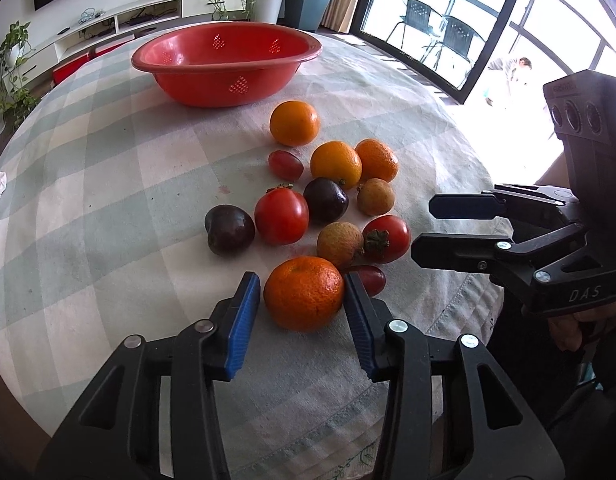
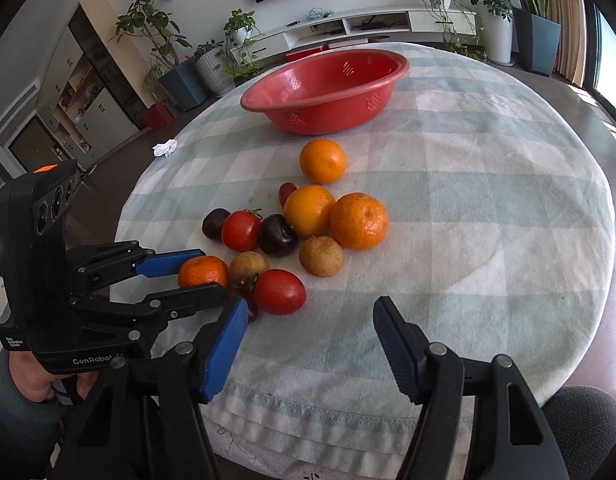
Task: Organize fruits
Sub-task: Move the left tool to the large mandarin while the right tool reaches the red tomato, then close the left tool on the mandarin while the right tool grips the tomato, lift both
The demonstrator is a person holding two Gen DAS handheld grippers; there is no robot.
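Observation:
A cluster of fruit lies on the checked tablecloth: oranges, tomatoes, dark plums, lychees and red grapes. My left gripper is open with its blue pads on either side of the nearest orange, which rests on the cloth; a small gap shows at the left pad. The same orange shows in the right wrist view between the left gripper's fingers. My right gripper is open and empty over bare cloth, just right of a tomato. An empty red colander bowl stands beyond the fruit.
A crumpled white tissue lies at the table's left edge. The round table's edge runs close under both grippers. Plants, a white TV cabinet and glass balcony doors stand beyond the table.

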